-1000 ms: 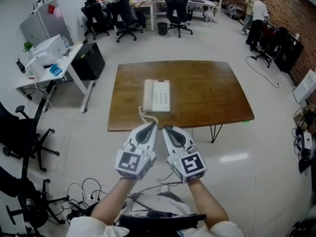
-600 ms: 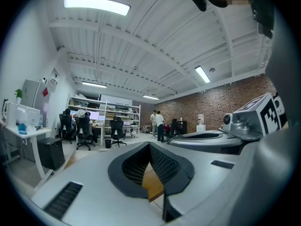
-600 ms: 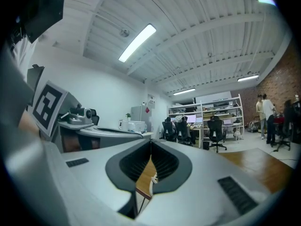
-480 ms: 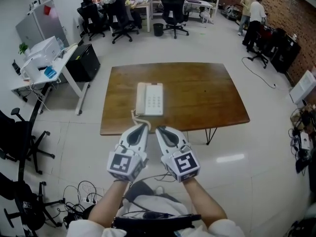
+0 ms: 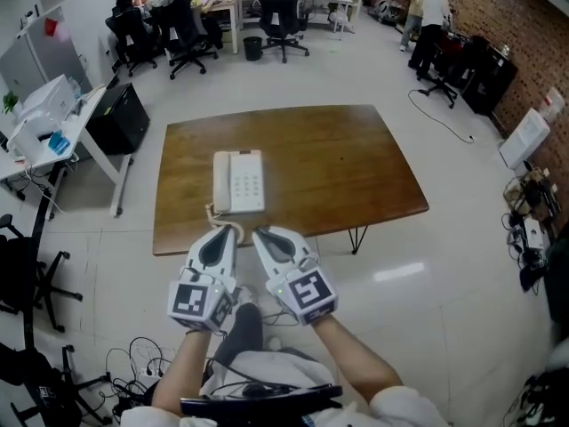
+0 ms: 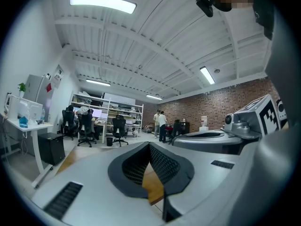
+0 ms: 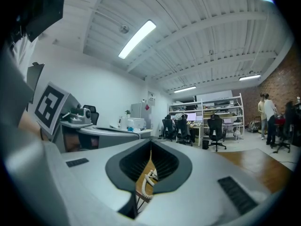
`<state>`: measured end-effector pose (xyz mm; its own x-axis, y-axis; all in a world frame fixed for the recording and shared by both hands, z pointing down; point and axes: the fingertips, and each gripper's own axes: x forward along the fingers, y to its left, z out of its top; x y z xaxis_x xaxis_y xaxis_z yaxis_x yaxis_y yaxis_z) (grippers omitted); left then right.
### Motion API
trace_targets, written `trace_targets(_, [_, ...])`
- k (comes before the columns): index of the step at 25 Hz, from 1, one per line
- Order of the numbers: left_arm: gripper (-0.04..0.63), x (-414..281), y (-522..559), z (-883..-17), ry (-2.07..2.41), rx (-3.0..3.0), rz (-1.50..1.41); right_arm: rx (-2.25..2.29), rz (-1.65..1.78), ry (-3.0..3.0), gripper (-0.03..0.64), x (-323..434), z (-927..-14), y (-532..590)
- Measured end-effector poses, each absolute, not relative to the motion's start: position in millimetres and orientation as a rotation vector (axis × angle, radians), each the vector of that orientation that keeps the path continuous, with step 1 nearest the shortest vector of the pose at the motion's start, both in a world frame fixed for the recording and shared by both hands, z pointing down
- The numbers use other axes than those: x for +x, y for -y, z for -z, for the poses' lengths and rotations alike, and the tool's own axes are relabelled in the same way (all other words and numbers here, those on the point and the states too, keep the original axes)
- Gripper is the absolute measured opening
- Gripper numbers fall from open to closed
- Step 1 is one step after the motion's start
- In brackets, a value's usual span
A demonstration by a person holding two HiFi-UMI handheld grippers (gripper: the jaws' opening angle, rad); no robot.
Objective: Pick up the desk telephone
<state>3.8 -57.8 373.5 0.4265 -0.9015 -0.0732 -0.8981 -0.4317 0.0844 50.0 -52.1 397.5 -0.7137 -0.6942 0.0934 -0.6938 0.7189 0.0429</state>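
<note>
A white desk telephone (image 5: 238, 181) lies on the left part of a brown wooden table (image 5: 338, 167), its handset along its left side and its coiled cord (image 5: 213, 211) hanging at the table's near edge. Both grippers are held side by side just short of that edge, pointing at the phone. My left gripper (image 5: 228, 229) is shut with nothing in it. My right gripper (image 5: 259, 232) is shut and empty too. In the right gripper view the coiled cord (image 7: 148, 179) shows through the slit between the jaws. The left gripper view shows only the table's wood (image 6: 153, 186) there.
A white side desk (image 5: 53, 123) with boxes and a black cabinet (image 5: 117, 118) stand to the left of the table. Office chairs (image 5: 277, 7) and desks fill the back of the room. Two people (image 5: 427, 16) stand at the far right. Cables (image 5: 142, 363) lie on the floor near my feet.
The phone and table have shifted left and slightly down in the head view as the view moved. Both grippers have moved left and a little lower, staying shut and side by side.
</note>
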Motion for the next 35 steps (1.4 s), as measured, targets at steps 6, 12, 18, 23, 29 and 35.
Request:
trace_targets(6, [0.0,3.8,75.9,-376.0,1.658,2.62,0.165,1.159,-0.05,2.822,0.012,49.3,-397.6,68.2])
trace_targets(12, [0.0,3.6,95.8,-384.6,1.642,2.596,0.145,1.157,-0.081,2.812,0.012,48.9,-404.7,86.7])
trace_targets(18, [0.0,-4.5,126.0,-393.3,1.643,2.592,0.147,1.142,-0.103,2.789,0.012,44.2,-416.8,113.5])
trace_targets(23, [0.0,-17.3,155.7,-404.8,1.626,2.586,0.123,1.118,-0.115,2.767,0.012,32.3,-429.8,143.2])
trace_targets(29, [0.0,-23.9,181.6,-430.6,1.56,2.52,0.057,1.121,-0.182,2.74,0.035,19.9,-443.1,173.4])
trace_targets(35, [0.0,-22.2,209.3,-439.3,1.496,2.534,0.067,1.129,-0.215,2.705,0.035,18.7,-455.0,197.3])
